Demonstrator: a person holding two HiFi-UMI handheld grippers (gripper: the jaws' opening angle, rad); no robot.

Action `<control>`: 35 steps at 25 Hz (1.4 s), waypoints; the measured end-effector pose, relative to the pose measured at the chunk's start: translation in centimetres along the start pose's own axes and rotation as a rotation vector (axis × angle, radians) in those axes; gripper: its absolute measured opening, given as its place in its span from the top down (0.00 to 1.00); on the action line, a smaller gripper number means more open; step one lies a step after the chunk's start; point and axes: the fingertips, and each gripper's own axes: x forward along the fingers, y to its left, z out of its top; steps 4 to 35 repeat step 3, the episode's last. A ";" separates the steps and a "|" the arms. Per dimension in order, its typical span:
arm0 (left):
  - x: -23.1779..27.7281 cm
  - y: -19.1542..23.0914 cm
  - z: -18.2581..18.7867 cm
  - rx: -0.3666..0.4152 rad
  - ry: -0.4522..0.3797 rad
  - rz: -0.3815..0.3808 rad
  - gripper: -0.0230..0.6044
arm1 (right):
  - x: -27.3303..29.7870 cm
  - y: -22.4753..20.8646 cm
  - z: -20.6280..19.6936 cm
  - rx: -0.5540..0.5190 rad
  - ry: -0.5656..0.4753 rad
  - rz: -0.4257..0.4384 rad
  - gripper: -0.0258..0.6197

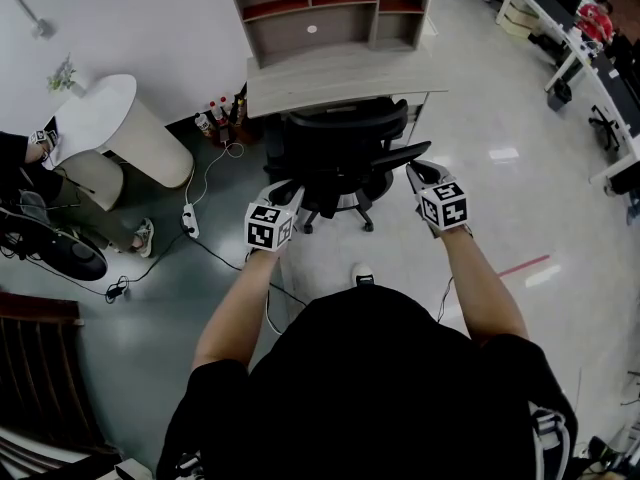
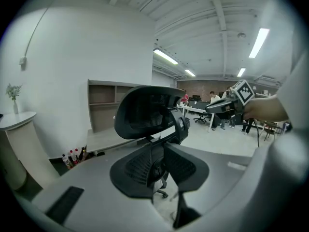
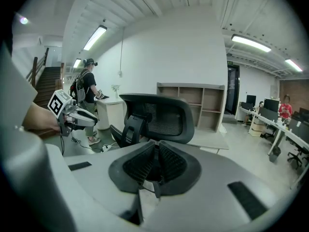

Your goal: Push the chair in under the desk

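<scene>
A black mesh office chair (image 1: pixel 340 153) stands with its back toward me, its seat partly under the light wood desk (image 1: pixel 340 73) with a shelf unit on top. My left gripper (image 1: pixel 283 190) is at the left edge of the chair's back. Its jaws (image 2: pixel 161 170) stand a narrow gap apart with nothing pressed between them. My right gripper (image 1: pixel 413 171) sits beside the chair's right armrest (image 1: pixel 400 156), and its pads (image 3: pixel 155 168) are together with nothing held. The headrest (image 2: pixel 145 112) fills both gripper views.
A white round table (image 1: pixel 110 118) and a person (image 1: pixel 30 168) are at the left. Bottles (image 1: pixel 222 116), a power strip (image 1: pixel 188 220) and cables lie on the floor left of the chair. A fan (image 1: pixel 50 243) is near left. Office desks (image 1: pixel 590 38) stand far right.
</scene>
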 end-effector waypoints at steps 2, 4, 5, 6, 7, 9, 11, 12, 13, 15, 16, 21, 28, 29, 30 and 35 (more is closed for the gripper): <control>0.0 0.0 0.1 -0.005 -0.006 0.005 0.83 | 0.0 -0.1 0.0 0.018 -0.007 0.004 0.94; 0.0 0.1 0.2 -0.008 -0.009 0.008 0.85 | 0.0 -0.2 0.1 0.028 -0.010 0.006 0.94; 0.0 0.1 0.2 -0.008 -0.009 0.008 0.85 | 0.0 -0.2 0.1 0.028 -0.010 0.006 0.94; 0.0 0.1 0.2 -0.008 -0.009 0.008 0.85 | 0.0 -0.2 0.1 0.028 -0.010 0.006 0.94; 0.0 0.1 0.2 -0.008 -0.009 0.008 0.85 | 0.0 -0.2 0.1 0.028 -0.010 0.006 0.94; 0.0 0.1 0.2 -0.008 -0.009 0.008 0.85 | 0.0 -0.2 0.1 0.028 -0.010 0.006 0.94; 0.0 0.1 0.2 -0.008 -0.009 0.008 0.85 | 0.0 -0.2 0.1 0.028 -0.010 0.006 0.94; 0.0 0.1 0.2 -0.008 -0.009 0.008 0.85 | 0.0 -0.2 0.1 0.028 -0.010 0.006 0.94; 0.0 0.1 0.2 -0.008 -0.009 0.008 0.85 | 0.0 -0.2 0.1 0.028 -0.010 0.006 0.94; 0.0 0.1 0.2 -0.008 -0.009 0.008 0.85 | 0.0 -0.2 0.1 0.028 -0.010 0.006 0.94; 0.0 0.1 0.2 -0.008 -0.009 0.008 0.85 | 0.0 -0.2 0.1 0.028 -0.010 0.006 0.94; 0.0 0.1 0.2 -0.008 -0.009 0.008 0.85 | 0.0 -0.2 0.1 0.028 -0.010 0.006 0.94; 0.0 0.1 0.2 -0.008 -0.009 0.008 0.85 | 0.0 -0.2 0.1 0.028 -0.010 0.006 0.94; 0.0 0.1 0.2 -0.008 -0.009 0.008 0.85 | 0.0 -0.2 0.1 0.028 -0.010 0.006 0.94; 0.0 0.1 0.2 -0.008 -0.009 0.008 0.85 | 0.0 -0.2 0.1 0.028 -0.010 0.006 0.94; 0.0 0.1 0.2 -0.008 -0.009 0.008 0.85 | 0.0 -0.2 0.1 0.028 -0.010 0.006 0.94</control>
